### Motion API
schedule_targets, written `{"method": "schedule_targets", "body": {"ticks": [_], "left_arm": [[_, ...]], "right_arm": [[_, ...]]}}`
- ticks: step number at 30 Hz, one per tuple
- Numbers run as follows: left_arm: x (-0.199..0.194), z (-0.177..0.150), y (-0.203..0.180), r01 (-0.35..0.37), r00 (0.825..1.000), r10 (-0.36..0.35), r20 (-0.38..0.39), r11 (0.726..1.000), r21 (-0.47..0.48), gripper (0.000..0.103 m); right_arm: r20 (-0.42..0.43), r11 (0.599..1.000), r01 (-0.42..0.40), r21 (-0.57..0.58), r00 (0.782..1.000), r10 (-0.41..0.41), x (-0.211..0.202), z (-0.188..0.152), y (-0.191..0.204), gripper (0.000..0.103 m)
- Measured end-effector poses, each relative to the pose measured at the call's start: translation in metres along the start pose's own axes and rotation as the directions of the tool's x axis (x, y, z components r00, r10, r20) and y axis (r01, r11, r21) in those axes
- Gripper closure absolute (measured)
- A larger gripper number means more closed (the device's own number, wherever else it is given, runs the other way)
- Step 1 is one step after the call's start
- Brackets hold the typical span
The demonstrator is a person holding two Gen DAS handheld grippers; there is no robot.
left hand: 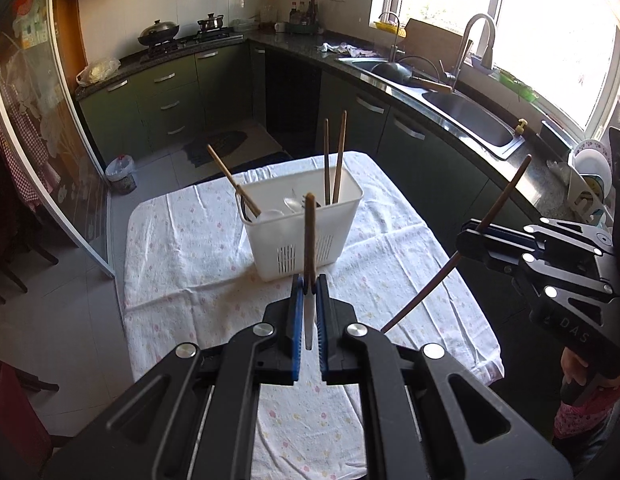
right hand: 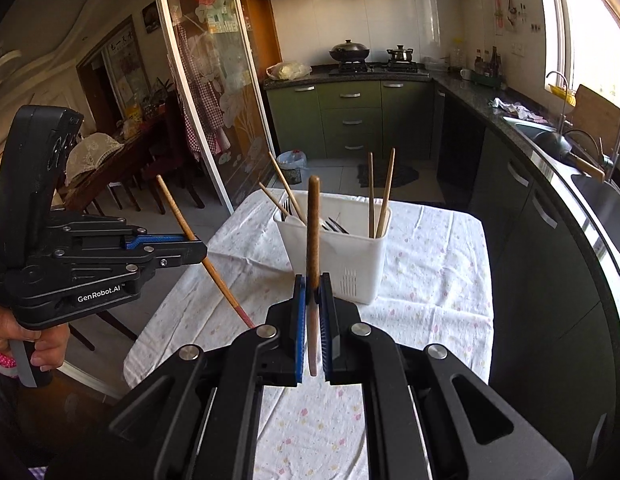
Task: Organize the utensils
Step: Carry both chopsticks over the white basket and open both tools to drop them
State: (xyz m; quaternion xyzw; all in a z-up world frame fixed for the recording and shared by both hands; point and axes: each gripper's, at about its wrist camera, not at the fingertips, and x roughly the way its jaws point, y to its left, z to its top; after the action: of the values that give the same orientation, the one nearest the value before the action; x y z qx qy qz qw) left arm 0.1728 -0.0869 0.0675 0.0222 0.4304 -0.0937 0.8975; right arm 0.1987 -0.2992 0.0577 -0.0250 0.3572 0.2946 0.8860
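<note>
Chopsticks are what we see in both claws: the left gripper (left hand: 309, 286), black with blue pads, is clamped on a slim brown wooden chopstick (left hand: 309, 240) that rises nearly upright from between its fingertips, and the right gripper (right hand: 314, 286), of the same build, is clamped on a second brown wooden chopstick (right hand: 312, 236) that also stands almost upright, its paler lower end hanging down between the jaws. Seen from the left wrist, the right gripper (left hand: 476, 240) sits off to the right with its chopstick (left hand: 506, 196) slanting through the pinch — one end up toward the counter, the other down over the cloth. Seen from the right wrist, the left gripper (right hand: 198, 246) sits off to the left, its chopstick (right hand: 178, 212) slanting likewise, and a hand (right hand: 34, 340) wraps its grip. Straight ahead of each claw, beyond the fingertips and apart from them, stands a white rectangular plastic utensil caddy (left hand: 310, 240) with slotted lower walls. It rests on a table covered by a white cloth with small pastel flowers (left hand: 190, 240). Two chopsticks (left hand: 334, 160) stand in its right compartment, two more (left hand: 230, 178) lean out of its left side, and pale spoons (left hand: 290, 202) and dark fork tines (right hand: 334, 224) show in the middle. Both held chopsticks are clear of the caddy.
</note>
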Motion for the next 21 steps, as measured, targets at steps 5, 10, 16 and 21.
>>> {"method": "schedule_targets", "body": {"ticks": [5, 10, 16, 21], "left_arm": [[-0.019, 0.036, 0.005, 0.020, 0.999, -0.019, 0.049, 1.000, -0.021, 0.097], [-0.037, 0.074, 0.011, 0.004, 0.992, 0.000, 0.128, 0.999, -0.032, 0.097], [-0.035, 0.110, 0.023, -0.013, 0.981, 0.025, 0.191, 0.998, -0.062, 0.097], [-0.001, 0.123, 0.037, -0.028, 0.985, 0.041, 0.167, 0.996, -0.083, 0.097]], "right_arm": [[0.053, 1.000, 0.012, -0.003, 0.999, -0.012, -0.014, 0.035, -0.001, 0.096], [0.100, 1.000, 0.025, 0.012, 0.995, -0.026, -0.019, 0.074, -0.007, 0.096], [0.131, 0.998, 0.049, 0.030, 0.990, -0.052, -0.007, 0.118, -0.022, 0.096], [0.106, 0.998, 0.056, 0.040, 0.993, -0.060, 0.029, 0.135, -0.035, 0.096]]}}
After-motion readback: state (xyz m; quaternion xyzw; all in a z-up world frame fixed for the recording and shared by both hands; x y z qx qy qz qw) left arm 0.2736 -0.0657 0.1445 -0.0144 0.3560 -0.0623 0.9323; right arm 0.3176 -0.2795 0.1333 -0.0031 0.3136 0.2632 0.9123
